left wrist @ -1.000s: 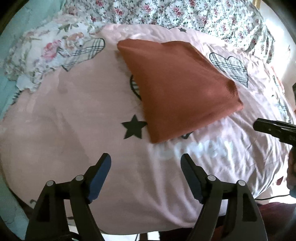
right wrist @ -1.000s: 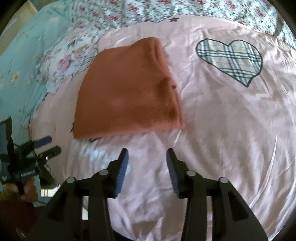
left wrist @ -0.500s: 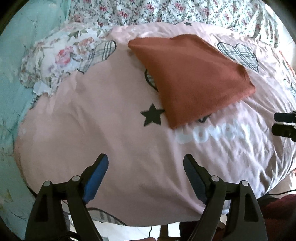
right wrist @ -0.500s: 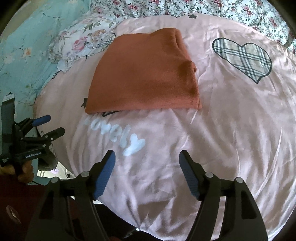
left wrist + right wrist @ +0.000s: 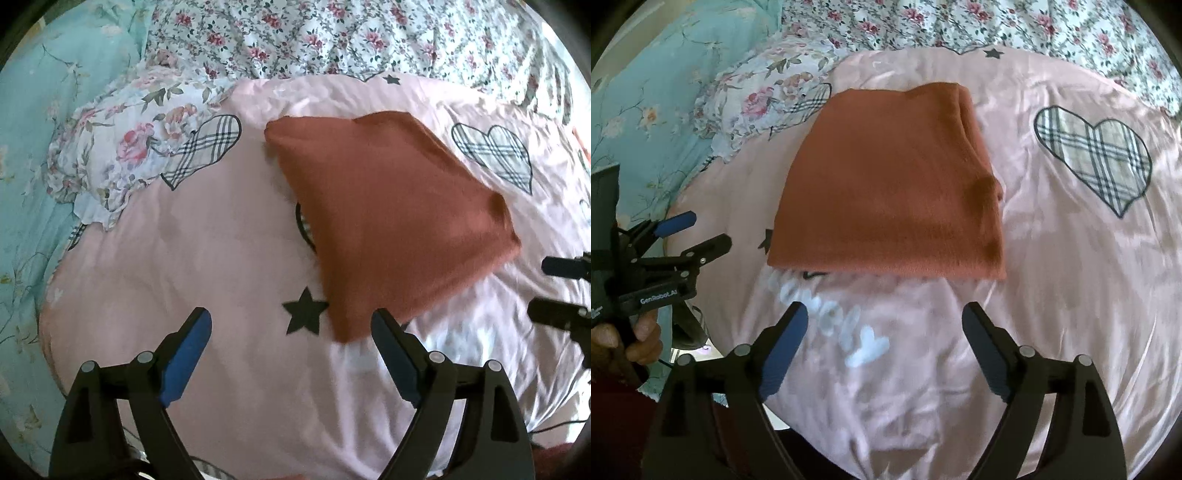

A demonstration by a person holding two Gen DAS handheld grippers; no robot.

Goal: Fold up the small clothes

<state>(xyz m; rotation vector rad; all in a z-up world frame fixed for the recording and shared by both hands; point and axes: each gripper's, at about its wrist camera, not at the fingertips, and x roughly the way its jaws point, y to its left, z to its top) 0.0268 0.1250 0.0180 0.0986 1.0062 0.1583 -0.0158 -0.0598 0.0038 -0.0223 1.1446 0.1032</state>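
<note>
A rust-orange garment (image 5: 391,218) lies folded flat into a rough rectangle on the pink bedcover (image 5: 207,258); it also shows in the right wrist view (image 5: 894,188). My left gripper (image 5: 291,332) is open and empty, hovering just short of the garment's near left corner. It also shows at the left edge of the right wrist view (image 5: 690,232). My right gripper (image 5: 886,325) is open and empty, above the pink cover a little short of the garment's near edge. Its fingertips (image 5: 554,266) show at the right edge of the left wrist view.
A floral pillow (image 5: 122,155) lies left of the garment. A floral quilt (image 5: 351,37) runs along the back. A turquoise sheet (image 5: 33,155) lies at the far left. The pink cover carries plaid hearts (image 5: 1097,155), black stars and white lettering (image 5: 831,321).
Both grippers have moved back in toward the garment after pulling away. The right gripper opened wide during the second. The garment has not moved.
</note>
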